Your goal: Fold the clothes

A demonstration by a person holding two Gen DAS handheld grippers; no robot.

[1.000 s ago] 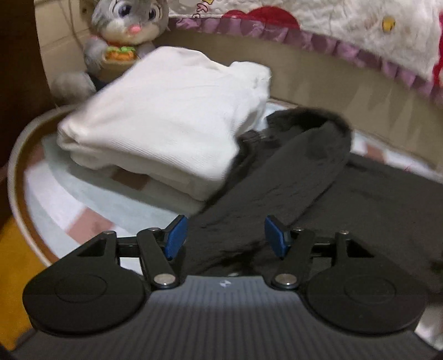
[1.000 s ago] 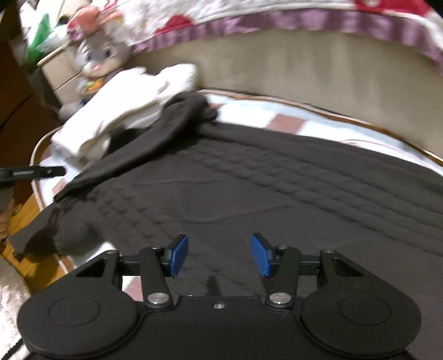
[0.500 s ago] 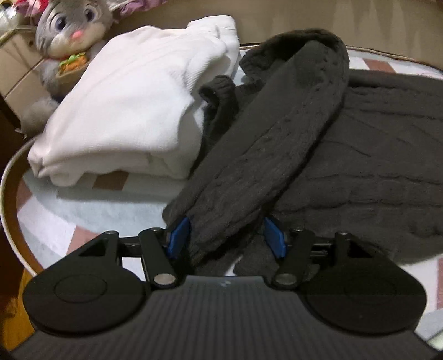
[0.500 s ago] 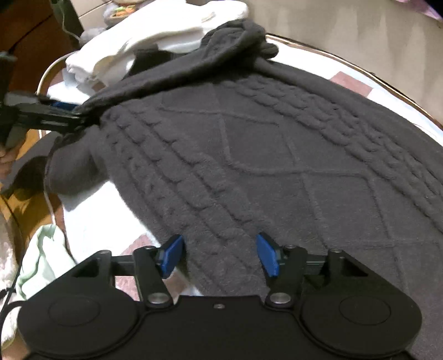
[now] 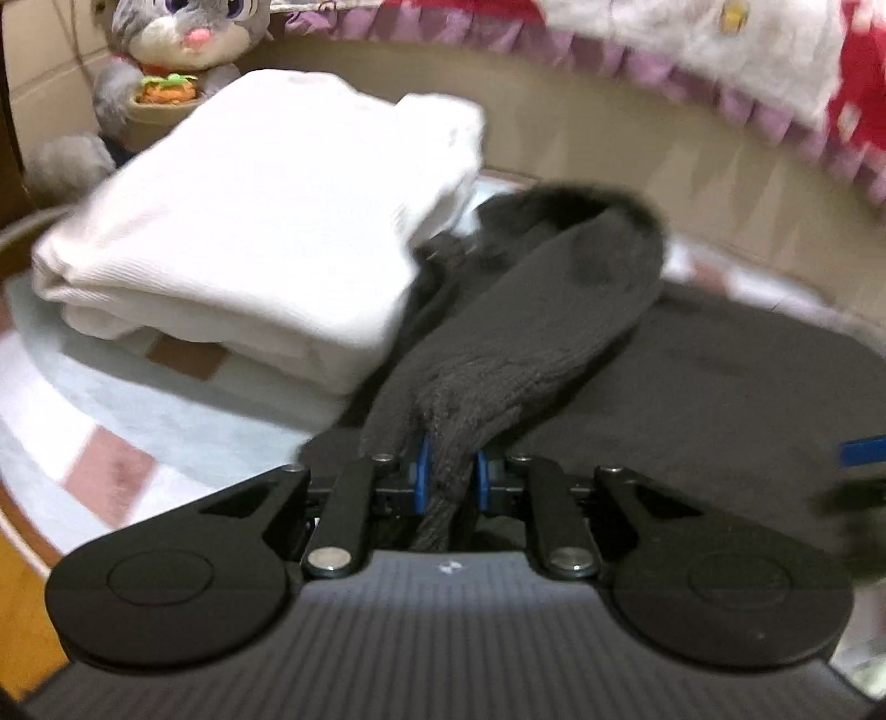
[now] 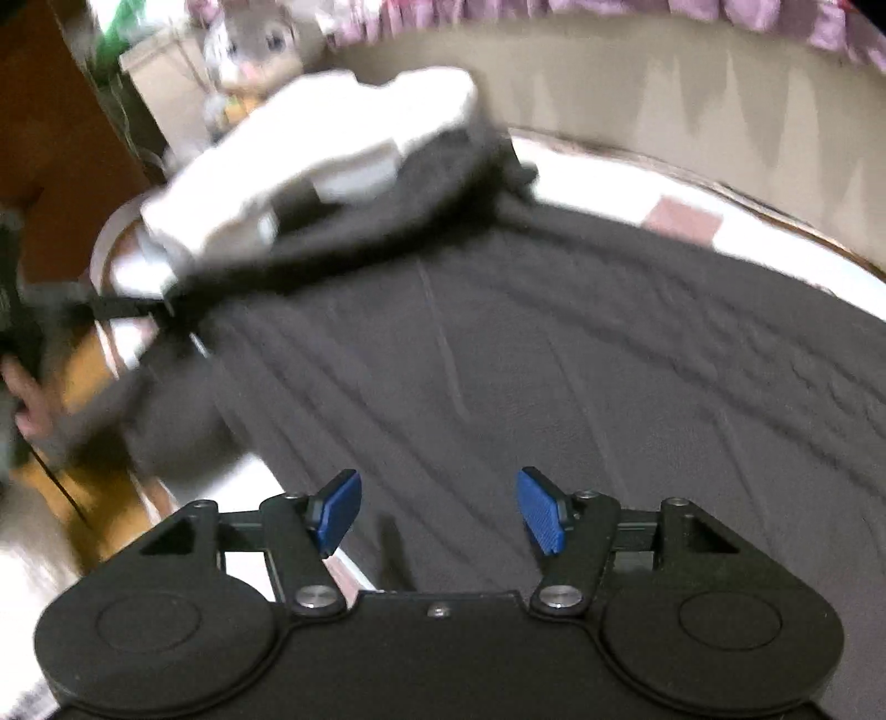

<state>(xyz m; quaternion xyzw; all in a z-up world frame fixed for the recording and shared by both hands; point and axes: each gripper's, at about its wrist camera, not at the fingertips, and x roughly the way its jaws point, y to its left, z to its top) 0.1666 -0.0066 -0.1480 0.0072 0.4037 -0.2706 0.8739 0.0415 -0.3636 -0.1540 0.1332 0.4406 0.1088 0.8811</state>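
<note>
A dark grey cable-knit sweater (image 6: 554, 360) lies spread over the table. One sleeve (image 5: 542, 310) is folded across it and runs up towards the folded white garment (image 5: 266, 232). My left gripper (image 5: 448, 476) is closing, and its blue pads pinch the end of that sleeve. In the right wrist view the left gripper (image 6: 127, 304) shows at the left edge, gripping the sleeve end. My right gripper (image 6: 437, 515) stands open just above the sweater's near hem, with nothing between its pads. Both views are blurred.
A grey plush rabbit (image 5: 188, 44) sits behind the white garment (image 6: 332, 155). The round table has a checked cloth (image 5: 111, 432) and a wooden rim (image 6: 775, 216). A beige padded back (image 5: 609, 138) with a frilled blanket (image 5: 692, 61) rises behind. A hand (image 6: 27, 399) shows at the left.
My left gripper went from open around the sleeve end to clamped on it. My right gripper opened a little wider and shifted over the sweater's hem.
</note>
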